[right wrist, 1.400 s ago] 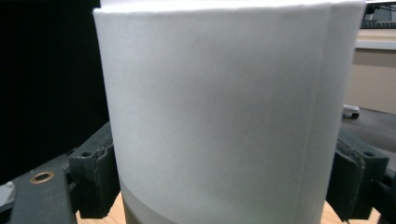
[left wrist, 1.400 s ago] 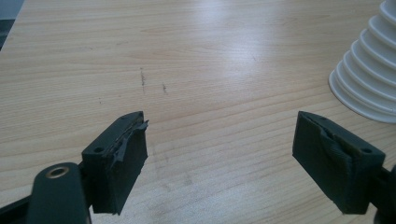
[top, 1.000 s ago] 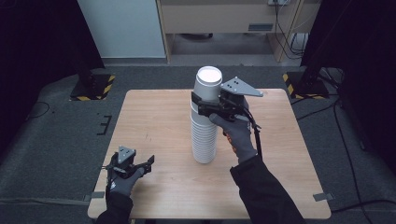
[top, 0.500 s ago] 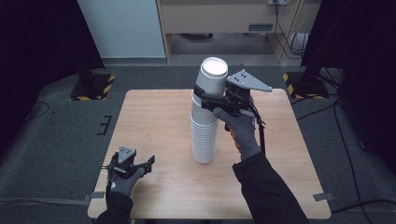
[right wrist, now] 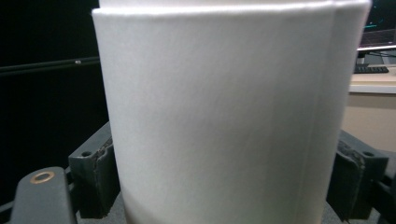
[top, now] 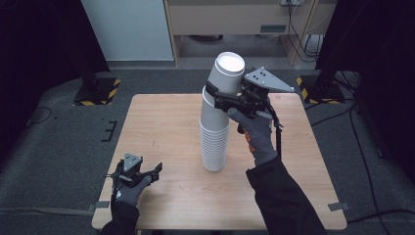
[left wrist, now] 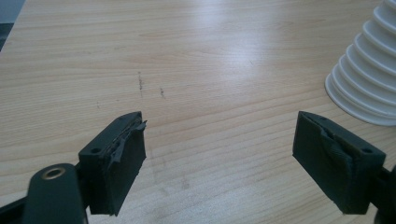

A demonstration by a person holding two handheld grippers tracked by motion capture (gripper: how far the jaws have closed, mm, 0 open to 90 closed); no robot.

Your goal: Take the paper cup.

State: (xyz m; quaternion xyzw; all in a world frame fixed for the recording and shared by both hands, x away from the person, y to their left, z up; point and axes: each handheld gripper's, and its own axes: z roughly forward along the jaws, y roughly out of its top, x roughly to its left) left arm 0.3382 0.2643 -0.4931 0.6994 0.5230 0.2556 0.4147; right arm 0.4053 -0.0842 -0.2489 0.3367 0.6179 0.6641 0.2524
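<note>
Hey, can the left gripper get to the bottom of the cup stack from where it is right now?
Probably yes. The left gripper is open and low over the table, with bare wood between it and the cup stack. The right gripper grips the top cup, well above.

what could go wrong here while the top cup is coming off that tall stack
1. The stack of cups is tall and nothing steadies its base: the left gripper rests open near the table's front left corner, so a sideways pull might topple it.
2. The right gripper clamps the top cup around its thin wall; it might dent, or drag the next cup up.
</note>
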